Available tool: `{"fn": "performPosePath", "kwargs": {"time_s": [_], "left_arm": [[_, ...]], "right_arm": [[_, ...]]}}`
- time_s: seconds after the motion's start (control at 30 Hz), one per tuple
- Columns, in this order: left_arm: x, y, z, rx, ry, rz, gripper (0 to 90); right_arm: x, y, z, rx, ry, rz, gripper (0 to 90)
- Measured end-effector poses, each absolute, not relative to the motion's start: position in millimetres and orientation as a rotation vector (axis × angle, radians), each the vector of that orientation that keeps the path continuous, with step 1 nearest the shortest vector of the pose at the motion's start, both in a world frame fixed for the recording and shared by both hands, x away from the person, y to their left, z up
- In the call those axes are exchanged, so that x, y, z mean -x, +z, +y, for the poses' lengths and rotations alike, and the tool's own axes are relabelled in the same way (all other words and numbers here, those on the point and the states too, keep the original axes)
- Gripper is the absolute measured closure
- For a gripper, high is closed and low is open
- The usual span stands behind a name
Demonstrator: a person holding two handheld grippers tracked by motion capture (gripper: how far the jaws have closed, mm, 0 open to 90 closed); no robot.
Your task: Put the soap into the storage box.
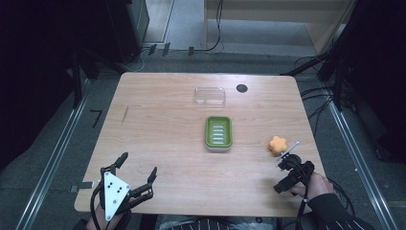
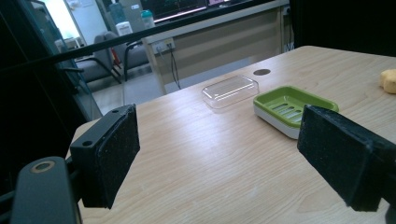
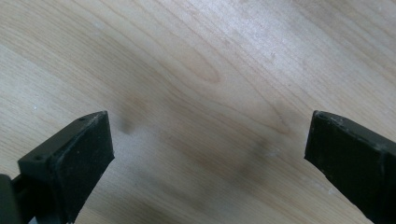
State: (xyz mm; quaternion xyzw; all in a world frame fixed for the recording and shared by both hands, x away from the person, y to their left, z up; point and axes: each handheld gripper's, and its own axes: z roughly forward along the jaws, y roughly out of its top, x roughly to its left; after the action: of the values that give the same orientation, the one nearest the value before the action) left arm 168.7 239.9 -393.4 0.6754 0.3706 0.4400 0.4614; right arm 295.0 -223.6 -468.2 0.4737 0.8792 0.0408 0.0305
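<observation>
A green soap dish (image 1: 219, 133) sits mid-table, with a clear plastic lid (image 1: 209, 96) lying behind it. An orange flower-shaped soap (image 1: 277, 144) rests near the right edge. My left gripper (image 1: 139, 166) hovers over the front left of the table, open and holding nothing. Its own view has the dish (image 2: 292, 107), the lid (image 2: 229, 91) and the orange soap (image 2: 388, 80) ahead of the left gripper (image 2: 219, 158). My right gripper (image 1: 283, 175) is just in front of the orange soap, pointed down at the wood. The right gripper (image 3: 210, 158) stands open over bare table.
A dark round hole (image 1: 242, 88) is set in the wooden table (image 1: 158, 110) near its far edge, right of the lid. Cables run over the floor beyond the table. Metal rails line the floor on both sides.
</observation>
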Motion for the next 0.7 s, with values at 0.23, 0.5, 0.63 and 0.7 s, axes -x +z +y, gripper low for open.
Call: {"fn": "performPosePath", "kwargs": {"time_s": [0.23,0.5,0.63,0.7], "left_arm": [[-168,-393,241,-1.654,1.082,0.917,13.0],[-168,-394,242,-1.650,1.083,0.923,13.0],[-169,-393,239,-1.669,1.086,0.906,13.0],[-169,-393,240,-1.667,1.085,0.908,13.0]], "right_arm": [[-295,-468,-224,-1.453,0.135,2.702,1.2],[-296,-467,-216,-1.439,0.115,2.706,1.2],[-296,-467,-213,-1.433,0.118,2.707,1.2],[-296,-466,-212,-1.447,0.113,2.700,1.2]]}}
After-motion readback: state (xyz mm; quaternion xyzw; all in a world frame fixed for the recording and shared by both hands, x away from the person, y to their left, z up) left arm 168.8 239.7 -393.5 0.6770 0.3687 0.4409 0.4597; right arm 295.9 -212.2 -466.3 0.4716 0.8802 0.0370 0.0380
